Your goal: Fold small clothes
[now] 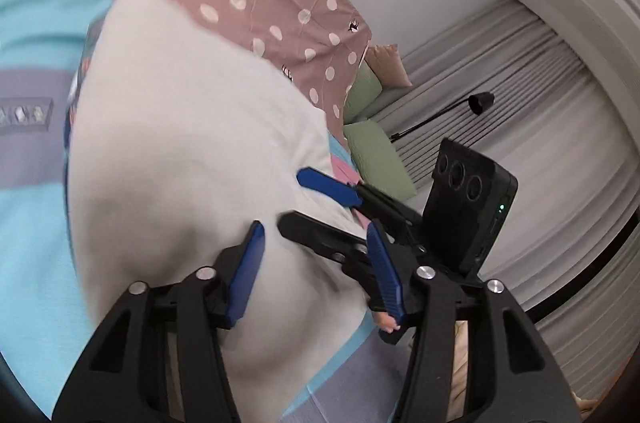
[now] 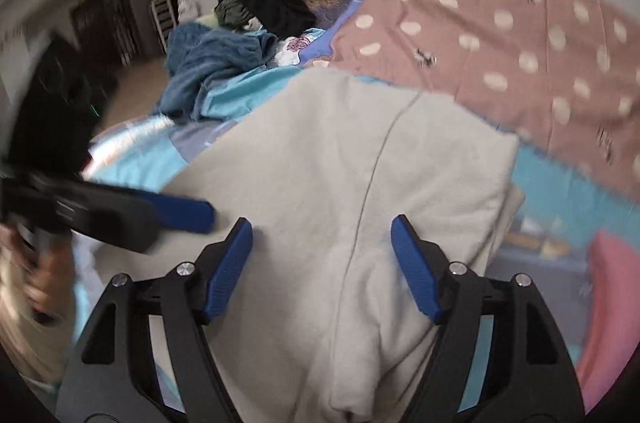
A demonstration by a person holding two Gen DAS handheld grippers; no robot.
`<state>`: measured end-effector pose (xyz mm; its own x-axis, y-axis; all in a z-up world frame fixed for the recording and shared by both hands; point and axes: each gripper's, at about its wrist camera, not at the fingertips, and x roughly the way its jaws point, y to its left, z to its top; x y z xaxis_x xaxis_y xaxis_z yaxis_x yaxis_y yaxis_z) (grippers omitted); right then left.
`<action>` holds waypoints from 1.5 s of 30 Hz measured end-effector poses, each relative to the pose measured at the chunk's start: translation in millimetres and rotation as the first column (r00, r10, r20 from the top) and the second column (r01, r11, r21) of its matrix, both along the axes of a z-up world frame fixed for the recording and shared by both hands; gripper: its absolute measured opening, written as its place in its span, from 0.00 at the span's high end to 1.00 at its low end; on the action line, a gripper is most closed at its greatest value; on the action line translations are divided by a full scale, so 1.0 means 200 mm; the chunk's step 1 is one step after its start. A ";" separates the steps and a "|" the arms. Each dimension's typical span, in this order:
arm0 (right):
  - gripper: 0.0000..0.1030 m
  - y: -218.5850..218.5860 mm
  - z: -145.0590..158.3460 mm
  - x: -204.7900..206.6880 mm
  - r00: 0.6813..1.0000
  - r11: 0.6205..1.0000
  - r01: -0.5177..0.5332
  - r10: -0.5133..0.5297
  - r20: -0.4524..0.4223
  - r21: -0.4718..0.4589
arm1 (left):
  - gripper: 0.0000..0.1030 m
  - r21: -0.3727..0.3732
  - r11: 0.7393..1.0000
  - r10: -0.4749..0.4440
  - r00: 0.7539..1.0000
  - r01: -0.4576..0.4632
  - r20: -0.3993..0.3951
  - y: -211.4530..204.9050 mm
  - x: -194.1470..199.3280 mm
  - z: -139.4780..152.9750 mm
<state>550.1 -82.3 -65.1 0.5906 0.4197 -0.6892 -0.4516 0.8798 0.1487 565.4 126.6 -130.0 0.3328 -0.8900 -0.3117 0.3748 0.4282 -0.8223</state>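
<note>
A pale grey-white small garment [image 1: 192,159] lies folded on the bed; in the right wrist view the garment [image 2: 328,183] shows a centre seam and a doubled right edge. My left gripper [image 1: 316,227] is open, its blue fingers apart just above the cloth's near edge. My right gripper [image 2: 322,223] is open over the garment's near part, holding nothing. The right gripper also shows in the left wrist view [image 1: 312,199], open, with its blue finger on the cloth. The left gripper shows blurred at the left of the right wrist view [image 2: 184,213].
A pink polka-dot sheet [image 2: 500,35] covers the far bed; a light blue cover [image 1: 36,35] lies under the garment. A heap of blue and black clothes [image 2: 240,35] sits at the far end. A pink cloth [image 2: 608,303] lies right. Green pillows [image 1: 376,151] and grey curtains [image 1: 520,127] stand beyond.
</note>
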 end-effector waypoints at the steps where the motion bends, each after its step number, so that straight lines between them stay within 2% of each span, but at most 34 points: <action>1: 0.29 -0.01 -0.02 -0.03 1.000 1.000 -0.008 0.008 0.017 -0.005 | 0.56 0.007 1.000 0.003 1.000 -0.004 0.013 0.00 -0.01 -0.01; 3: 0.28 -0.01 -0.04 -0.07 0.998 1.000 -0.017 0.018 0.065 -0.018 | 0.58 0.064 0.998 -0.001 0.999 -0.002 0.054 -0.03 -0.04 0.00; 6: 0.29 0.01 -0.02 -0.08 0.997 0.998 -0.021 0.024 0.070 -0.051 | 0.58 0.104 0.994 0.009 0.998 -0.015 0.060 -0.04 -0.03 0.02; 8: 0.28 0.03 0.05 -0.05 0.999 0.999 -0.023 0.025 0.045 -0.047 | 0.55 0.086 0.996 0.018 0.999 -0.022 0.046 -0.02 -0.02 0.02; 9: 0.28 0.03 0.07 -0.04 0.999 0.999 -0.030 0.032 0.036 -0.042 | 0.49 0.038 0.999 0.027 0.999 -0.028 0.030 0.01 -0.02 0.02; 11: 0.26 0.01 0.14 -0.02 0.997 0.999 -0.001 0.005 0.078 -0.054 | 0.50 0.008 0.999 0.033 0.999 -0.033 -0.002 0.01 0.01 0.00; 13: 0.22 -0.03 0.18 0.01 0.997 0.998 0.001 0.004 0.083 -0.058 | 0.51 -0.006 0.999 0.034 0.999 -0.034 -0.008 0.02 0.00 -0.01; 14: 0.22 -0.07 0.19 0.02 0.994 0.998 0.042 -0.036 0.105 -0.048 | 0.51 -0.003 0.999 0.035 0.999 -0.035 -0.005 0.02 -0.01 -0.02; 18: 0.22 -0.14 0.12 0.12 0.997 0.998 0.065 -0.065 0.051 -0.001 | 0.50 0.031 0.998 0.047 0.999 -0.047 0.019 -0.01 -0.04 -0.01; 21: 0.21 -0.11 0.00 0.14 0.997 0.998 0.052 -0.050 0.063 -0.042 | 0.51 0.061 0.997 0.048 0.998 -0.050 0.038 -0.03 -0.04 0.00; 23: 0.20 -0.13 -0.08 0.15 0.996 0.998 0.061 -0.061 0.069 -0.001 | 0.51 0.101 0.993 0.052 0.997 -0.057 0.051 -0.06 -0.04 0.00; 25: 0.20 -0.17 -0.09 0.16 0.997 0.997 0.067 -0.069 0.045 0.047 | 0.51 0.130 0.989 0.055 0.996 -0.064 0.073 -0.08 -0.05 0.01; 27: 0.21 -0.17 -0.06 0.16 0.997 0.997 0.069 -0.070 0.034 0.030 | 0.50 0.166 0.983 0.067 0.995 -0.078 0.073 -0.10 -0.06 0.03; 29: 0.21 -0.16 -0.01 0.14 0.995 0.996 0.094 -0.094 0.028 0.000 | 0.43 0.198 0.973 0.108 0.992 -0.117 0.058 -0.10 -0.08 0.07; 31: 0.21 -0.15 0.06 0.11 0.991 0.991 0.130 -0.129 0.035 -0.037 | 0.31 0.253 0.954 0.144 0.986 -0.160 0.082 -0.11 -0.13 0.15; 32: 0.21 -0.16 0.10 0.09 0.988 0.988 0.149 -0.147 0.045 -0.051 | 0.29 0.295 0.938 0.154 0.981 -0.182 0.117 -0.12 -0.15 0.18; 35: 0.18 -0.18 0.21 0.00 0.979 0.980 0.193 -0.189 0.077 -0.048 | 0.20 0.414 0.868 0.183 0.952 -0.274 0.245 -0.13 -0.25 0.30; 39: 0.16 -0.13 0.34 -0.16 0.969 0.971 0.221 -0.207 0.133 -0.095 | 0.16 0.459 0.831 0.196 0.937 -0.316 0.289 -0.12 -0.34 0.41; 42: 0.15 -0.09 0.41 -0.30 0.957 0.956 0.267 -0.247 0.153 -0.125 | 0.14 0.520 0.750 0.246 0.902 -0.409 0.355 -0.13 -0.42 0.47; 45: 0.13 -0.11 0.45 -0.39 0.930 0.931 0.355 -0.341 0.137 -0.087 | 0.14 0.581 0.662 0.311 0.879 -0.473 0.362 -0.13 -0.49 0.47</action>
<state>471.5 -103.5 25.7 0.7653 0.0997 -0.6359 -0.1225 0.9924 0.0081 466.6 99.9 -35.6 0.7322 -0.2728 -0.6241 0.1752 0.9609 -0.2144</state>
